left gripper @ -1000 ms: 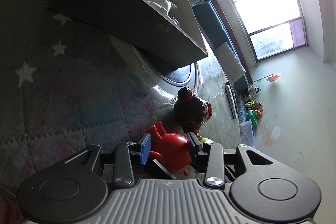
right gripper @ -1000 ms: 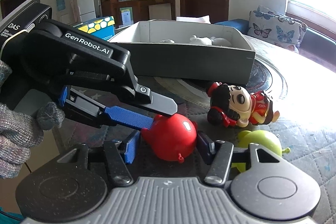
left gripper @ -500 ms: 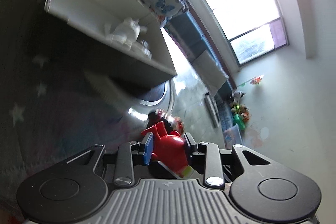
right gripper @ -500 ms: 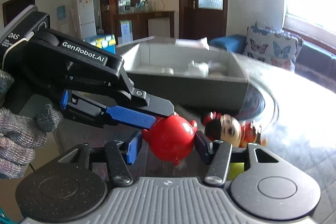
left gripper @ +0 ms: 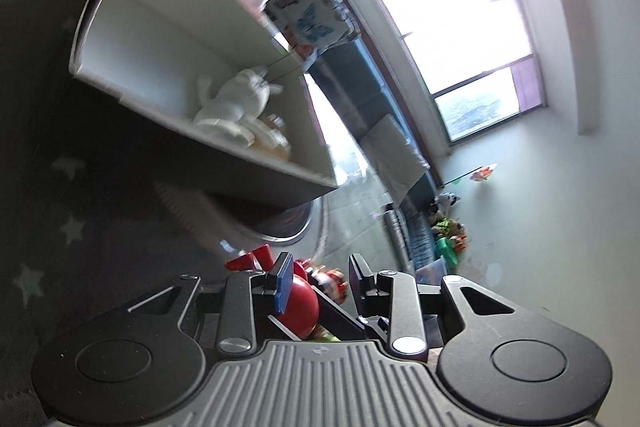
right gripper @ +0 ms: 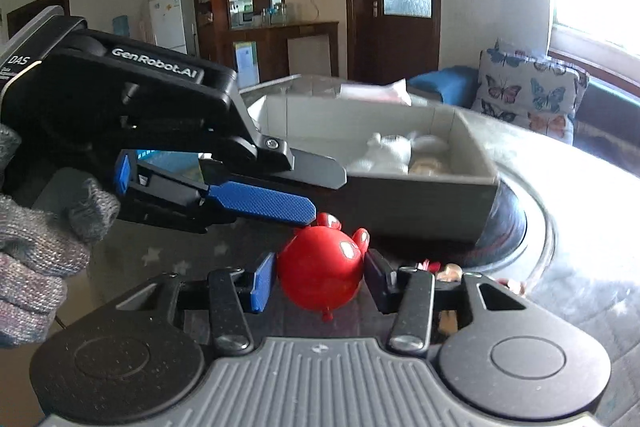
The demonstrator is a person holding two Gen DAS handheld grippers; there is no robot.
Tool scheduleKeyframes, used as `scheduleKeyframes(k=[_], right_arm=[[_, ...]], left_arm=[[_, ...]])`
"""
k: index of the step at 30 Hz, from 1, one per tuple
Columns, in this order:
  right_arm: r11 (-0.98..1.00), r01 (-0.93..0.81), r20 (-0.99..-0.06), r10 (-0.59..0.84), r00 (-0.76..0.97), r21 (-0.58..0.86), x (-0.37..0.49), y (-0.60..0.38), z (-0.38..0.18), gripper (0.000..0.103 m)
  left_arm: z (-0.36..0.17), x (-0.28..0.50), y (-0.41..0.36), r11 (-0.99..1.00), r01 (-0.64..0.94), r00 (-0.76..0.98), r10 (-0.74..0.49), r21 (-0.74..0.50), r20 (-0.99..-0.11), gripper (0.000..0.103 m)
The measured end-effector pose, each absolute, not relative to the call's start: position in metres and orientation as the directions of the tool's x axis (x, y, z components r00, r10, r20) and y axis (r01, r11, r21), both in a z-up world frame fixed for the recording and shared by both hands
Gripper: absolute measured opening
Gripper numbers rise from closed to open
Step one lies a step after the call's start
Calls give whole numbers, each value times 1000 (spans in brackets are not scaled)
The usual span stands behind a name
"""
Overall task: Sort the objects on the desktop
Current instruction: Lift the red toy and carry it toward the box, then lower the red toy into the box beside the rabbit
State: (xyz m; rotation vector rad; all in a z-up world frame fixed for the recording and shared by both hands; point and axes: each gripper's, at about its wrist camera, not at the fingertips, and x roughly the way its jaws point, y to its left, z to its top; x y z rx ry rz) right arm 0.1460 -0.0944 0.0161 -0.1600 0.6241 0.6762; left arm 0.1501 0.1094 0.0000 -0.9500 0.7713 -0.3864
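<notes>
A round red toy (right gripper: 322, 277) sits between the fingers of my right gripper (right gripper: 316, 281), which is shut on it and holds it above the table. My left gripper (left gripper: 320, 281) is open; its blue pad (right gripper: 260, 203) hovers just above the red toy (left gripper: 298, 301), apart from it. A grey open box (right gripper: 420, 195) stands behind, holding a white figurine (right gripper: 384, 153); the box also shows in the left wrist view (left gripper: 160, 39) with the figurine (left gripper: 236, 103). A doll in red (right gripper: 444, 269) lies on the table below, mostly hidden.
A round dark disc (left gripper: 288, 227) lies under the box on the star-patterned table cover (left gripper: 72, 231). A butterfly cushion (right gripper: 528, 95) and blue sofa lie beyond the table. A gloved hand (right gripper: 36, 259) holds the left gripper.
My right gripper has lifted the red toy off the table, toward the box. The left gripper has let go of it and risen alongside. The doll and green toy stay below.
</notes>
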Motion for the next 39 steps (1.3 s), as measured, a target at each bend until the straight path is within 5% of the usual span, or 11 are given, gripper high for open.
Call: scheduleKeyframes(k=[11, 19, 27, 39], right_arm=[[773, -627, -624, 537, 568, 95, 141, -105, -9, 48], [772, -631, -627, 530, 571, 78, 138, -103, -11, 49], [774, -631, -625, 516, 586, 47, 137, -99, -7, 48], [744, -665, -466, 566, 681, -68, 197, -74, 67, 49]], left_arm=[[-23, 149, 97, 667, -107, 569, -567, -737, -595, 37], [-19, 145, 93, 689, -99, 550, -564, -718, -617, 43], [-15, 142, 96, 660, -101, 563, -579, -745, -589, 44], [67, 186, 123, 655, 11, 717, -532, -755, -451, 44]])
